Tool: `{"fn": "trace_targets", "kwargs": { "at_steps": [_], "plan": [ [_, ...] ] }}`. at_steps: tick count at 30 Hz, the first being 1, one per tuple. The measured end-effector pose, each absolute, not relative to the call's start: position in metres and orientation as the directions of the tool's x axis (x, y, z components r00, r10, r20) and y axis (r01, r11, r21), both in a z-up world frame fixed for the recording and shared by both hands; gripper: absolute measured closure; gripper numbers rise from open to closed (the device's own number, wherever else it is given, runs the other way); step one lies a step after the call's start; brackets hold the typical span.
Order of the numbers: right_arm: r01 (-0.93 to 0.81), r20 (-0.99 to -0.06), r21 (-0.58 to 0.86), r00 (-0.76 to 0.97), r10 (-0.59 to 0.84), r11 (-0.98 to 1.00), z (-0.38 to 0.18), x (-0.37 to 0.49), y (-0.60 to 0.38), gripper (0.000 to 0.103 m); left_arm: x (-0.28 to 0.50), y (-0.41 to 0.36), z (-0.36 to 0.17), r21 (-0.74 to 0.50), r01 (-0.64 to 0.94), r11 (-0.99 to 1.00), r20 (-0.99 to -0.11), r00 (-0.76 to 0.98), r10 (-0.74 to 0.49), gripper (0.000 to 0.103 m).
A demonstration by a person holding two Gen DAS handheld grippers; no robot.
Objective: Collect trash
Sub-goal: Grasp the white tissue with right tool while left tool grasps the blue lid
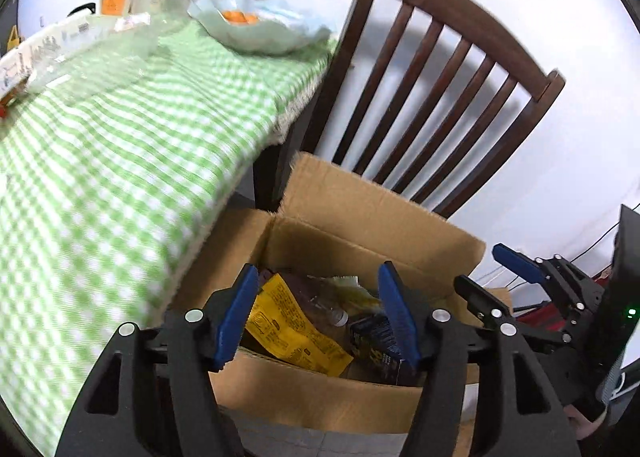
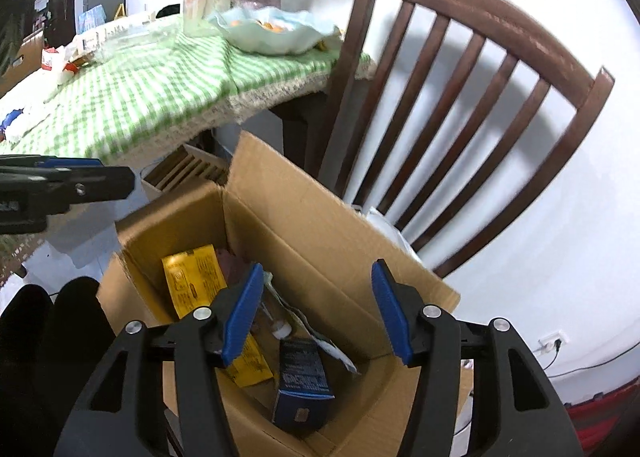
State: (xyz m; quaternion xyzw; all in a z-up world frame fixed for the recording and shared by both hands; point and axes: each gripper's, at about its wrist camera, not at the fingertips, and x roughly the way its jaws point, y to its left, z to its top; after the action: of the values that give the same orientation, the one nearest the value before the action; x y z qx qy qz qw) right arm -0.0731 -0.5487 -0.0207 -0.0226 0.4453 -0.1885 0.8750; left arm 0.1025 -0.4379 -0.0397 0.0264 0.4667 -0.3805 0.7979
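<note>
Your left gripper (image 1: 318,309) hangs over the open cardboard box (image 1: 360,217), jaws spread wide, nothing between the blue pads. Your right gripper (image 2: 318,309) is in the same attitude above the same box (image 2: 304,225), jaws apart and empty. In the left wrist view your right gripper (image 1: 496,277) shows at the right edge, just beside the box's corner; in the right wrist view your left gripper (image 2: 76,181) enters from the left edge, near the box's rim.

Trash lies inside the box: a yellow printed wrapper (image 1: 296,333) (image 2: 200,281) against the near-left wall, a dark blue carton (image 2: 306,381) (image 1: 376,341) lying toward the front, a clear bottle with a white cap (image 2: 280,327) between them, and some crumpled pale paper (image 1: 344,283) further back.

The box stands on the floor beside the counter, which carries a green checked cloth (image 1: 120,145) (image 2: 152,89). On the cloth: a pale blue bowl (image 1: 264,29) (image 2: 276,33) with orange pieces, near the corner. More packaging (image 2: 56,61) sits at the counter's far left end; details too blurred to tell. A dark wooden chair (image 1: 444,69) (image 2: 460,69) stands behind the box.
</note>
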Motion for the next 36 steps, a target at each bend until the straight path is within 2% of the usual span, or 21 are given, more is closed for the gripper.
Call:
{"fn": "trace_targets", "kwargs": {
  "at_steps": [7, 18, 29, 36],
  "plan": [
    [0.311, -0.735, -0.199, 0.580, -0.351, 0.929, 0.001, -0.053, -0.524, 0.046, 0.110, -0.389, 0.000, -0.316, 0.631, 0.709, -0.690, 0.360, -0.628, 0.042],
    [0.232, -0.676, -0.132, 0.690, -0.259, 0.964, 0.028, -0.002, -0.466, 0.046, 0.148, -0.284, 0.024, -0.302, 0.512, 0.804, -0.648, 0.508, -0.567, 0.041],
    [-0.062, -0.693, -0.075, 0.721, -0.007, 0.995, 0.021, 0.074, -0.347, 0.046, 0.218, -0.121, 0.030, -0.311, 0.186, 0.932, -0.665, 0.658, -0.353, 0.041],
    [-0.223, -0.715, 0.005, 0.681, 0.160, 0.975, 0.005, 0.123, -0.278, 0.046, 0.228, -0.066, 0.020, -0.307, 0.093, 0.947, -0.692, 0.662, -0.289, 0.041]
  ]
}}
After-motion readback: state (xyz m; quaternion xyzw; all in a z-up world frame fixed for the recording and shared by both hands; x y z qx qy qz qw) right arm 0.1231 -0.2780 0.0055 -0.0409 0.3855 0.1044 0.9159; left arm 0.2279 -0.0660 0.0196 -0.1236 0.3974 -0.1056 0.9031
